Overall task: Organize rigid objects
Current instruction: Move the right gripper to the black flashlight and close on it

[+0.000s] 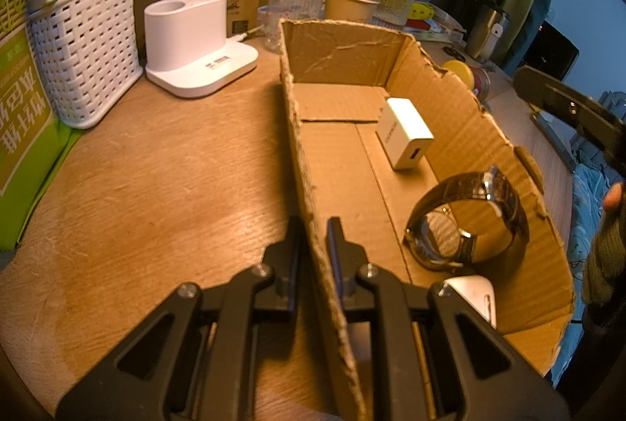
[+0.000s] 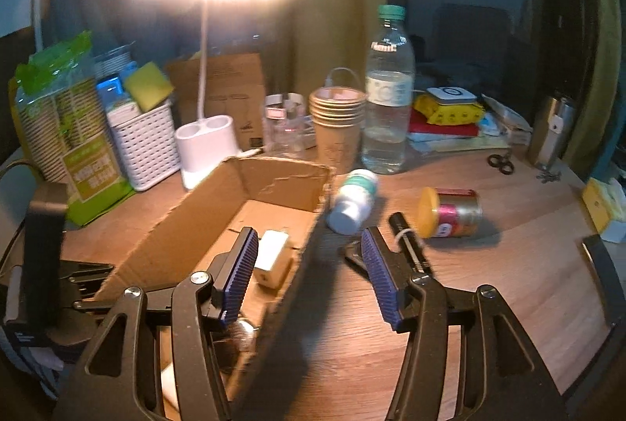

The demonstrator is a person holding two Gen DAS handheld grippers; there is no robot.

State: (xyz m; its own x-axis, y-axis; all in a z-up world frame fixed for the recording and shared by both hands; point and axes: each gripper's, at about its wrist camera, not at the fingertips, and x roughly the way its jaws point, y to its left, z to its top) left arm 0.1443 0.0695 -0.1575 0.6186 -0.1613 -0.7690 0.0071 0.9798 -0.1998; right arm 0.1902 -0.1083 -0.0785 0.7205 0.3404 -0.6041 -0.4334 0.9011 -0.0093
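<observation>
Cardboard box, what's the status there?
Left gripper shut on cardboard box wall. Right gripper open, empty. Charger, watch inside. Can, small bottle outside.

A charger (image 1: 405, 133) and a watch (image 1: 465, 221) lie in the cardboard box (image 1: 461, 116) on the table (image 1: 156, 166).

Legible text, by carrier:
- Green package (image 1: 19, 131), far left of the desk: large pale Chinese characters run sideways down its face; exact reading uncertain.
- Lamp base (image 1: 211, 63), white: small printed label with bars, too small to read.
- White charger (image 1: 405, 135) inside the cardboard box (image 1: 469, 131): a line of grey lettering along one side, illegible.
- Water bottle (image 2: 387, 92): label print blurred.
- Tin (image 2: 450, 211) lying on its side: red label, lettering unreadable.
</observation>
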